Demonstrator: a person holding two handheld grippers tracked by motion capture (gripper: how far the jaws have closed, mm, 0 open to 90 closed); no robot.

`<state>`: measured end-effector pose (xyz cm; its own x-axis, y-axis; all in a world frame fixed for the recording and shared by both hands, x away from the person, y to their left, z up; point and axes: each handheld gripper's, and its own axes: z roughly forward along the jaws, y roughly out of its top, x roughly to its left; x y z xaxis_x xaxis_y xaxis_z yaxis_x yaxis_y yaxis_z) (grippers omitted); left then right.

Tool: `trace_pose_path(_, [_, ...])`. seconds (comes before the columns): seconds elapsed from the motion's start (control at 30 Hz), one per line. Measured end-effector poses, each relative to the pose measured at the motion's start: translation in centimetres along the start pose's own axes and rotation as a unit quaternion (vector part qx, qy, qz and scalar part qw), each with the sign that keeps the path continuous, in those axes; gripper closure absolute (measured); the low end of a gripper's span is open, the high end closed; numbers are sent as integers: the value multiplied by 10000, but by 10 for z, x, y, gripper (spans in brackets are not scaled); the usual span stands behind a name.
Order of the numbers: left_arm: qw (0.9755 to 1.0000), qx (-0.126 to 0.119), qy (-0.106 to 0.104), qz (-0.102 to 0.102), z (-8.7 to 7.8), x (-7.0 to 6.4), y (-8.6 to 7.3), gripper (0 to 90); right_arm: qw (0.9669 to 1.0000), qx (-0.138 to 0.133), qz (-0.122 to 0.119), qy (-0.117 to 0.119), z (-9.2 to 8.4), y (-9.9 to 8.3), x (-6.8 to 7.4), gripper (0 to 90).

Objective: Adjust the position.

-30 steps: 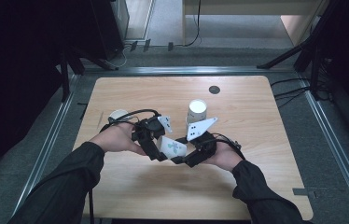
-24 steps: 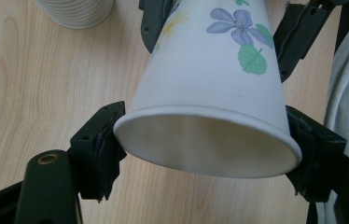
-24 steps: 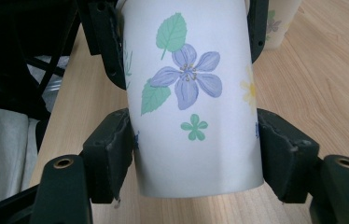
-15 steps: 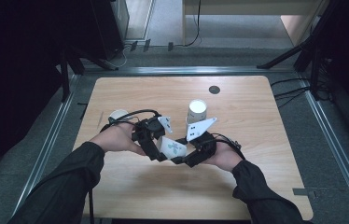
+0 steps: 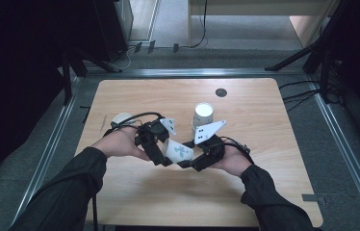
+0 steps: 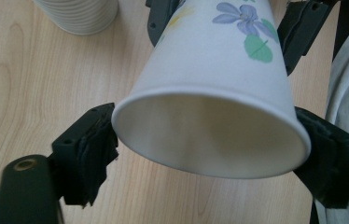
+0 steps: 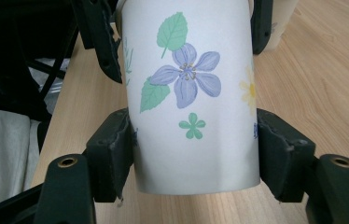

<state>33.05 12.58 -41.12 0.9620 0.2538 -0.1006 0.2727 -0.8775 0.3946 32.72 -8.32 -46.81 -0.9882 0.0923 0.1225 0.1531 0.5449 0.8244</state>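
Your two grippers meet over the near middle of the light wooden table (image 5: pixel 274 192), with a white paper cup printed with purple flowers and green leaves (image 5: pixel 178 151) lying on its side between them, lifted off the wood. Your right gripper (image 7: pixel 193 154) has its black pads pressed against both sides of the cup near its base end, so that hand holds it firmly. Your left gripper (image 6: pixel 205 154) sits at the cup's open rim, and its jaws have just been opening; in the left gripper view the left pad stands just clear of the rim, while the right pad is at the rim's edge and you cannot tell whether it touches. A ribbed white cup (image 5: pixel 203 116) stands upright just beyond your hands, and another pale cup (image 5: pixel 121 119) sits near your left hand (image 5: pixel 118 143).
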Motion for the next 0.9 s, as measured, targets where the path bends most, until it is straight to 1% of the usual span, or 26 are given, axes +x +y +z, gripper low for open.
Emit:
trace_pose_path(0.07, [9999, -158, 3, -69, -1, 1, -4, 129, 10000, -29, 37, -17, -2, -1, -1, 343])
trace_pose_path(0.13, [9994, -329, 17, -87, -1, 2, -8, 128, 9999, -81, 48, -37, -5, -1, -1, 343])
trace_pose_path(0.17, [9991, -407, -16, -118, -2, 2, -10, 128, 9999, -107, 48, -43, -6, -2, -2, 343])
trace_pose_path(0.27, [9972, -707, -63, -249, -1, 2, -18, 128, 9998, -151, 84, -36, -10, -3, -2, 343])
trace_pose_path(0.3, [9967, -766, -59, -248, -1, 2, -20, 128, 9998, -149, 105, -38, -12, -4, -2, 343])
trace_pose_path(0.37, [9946, -961, -68, -380, 0, 2, -25, 127, 9997, -196, 126, -40, -14, -5, -3, 343])
trace_pose_path(0.4, [9939, -1025, -85, -404, 0, 2, -27, 127, 9996, -236, 127, -43, -16, -5, -3, 343])
trace_pose_path(0.47, [9909, -1252, -100, -493, 1, 2, -32, 125, 9994, -293, 156, -30, -19, -6, -3, 343])
trace_pose_path(0.5, [9896, -1336, -142, -522, 1, 2, -34, 125, 9993, -322, 175, -20, -20, -7, -3, 343])
trace_pose_path(0.57, [9859, -1544, -171, -622, 2, 1, -38, 126, 9991, -370, 196, -10, -22, -8, -4, 343])
trace_pose_path(0.63, [9835, -1667, -161, -682, 3, 1, -41, 125, 9991, -364, 210, -4, -23, -10, -4, 343])
trace_pose_path(0.67, [9813, -1775, -176, -719, 4, 1, -42, 125, 9991, -372, 201, -13, -24, -11, -5, 343])
trace_pose_path(0.73, [9778, -1928, -262, -774, 6, 0, -44, 126, 9990, -375, 239, 5, -24, -12, -4, 343])
trace_pose_path(0.8, [9736, -2106, -281, -840, 10, -2, -46, 126, 9989, -400, 240, 14, -24, -12, -4, 343])
trace_pose_path(0.87, [9703, -2229, -314, -881, 14, -3, -48, 128, 9988, -427, 251, 30, -24, -12, -4, 342])
trace_pose_path(0.9, [9694, -2264, -293, -899, 15, -3, -49, 127, 9987, -443, 254, 36, -24, -12, -5, 342])
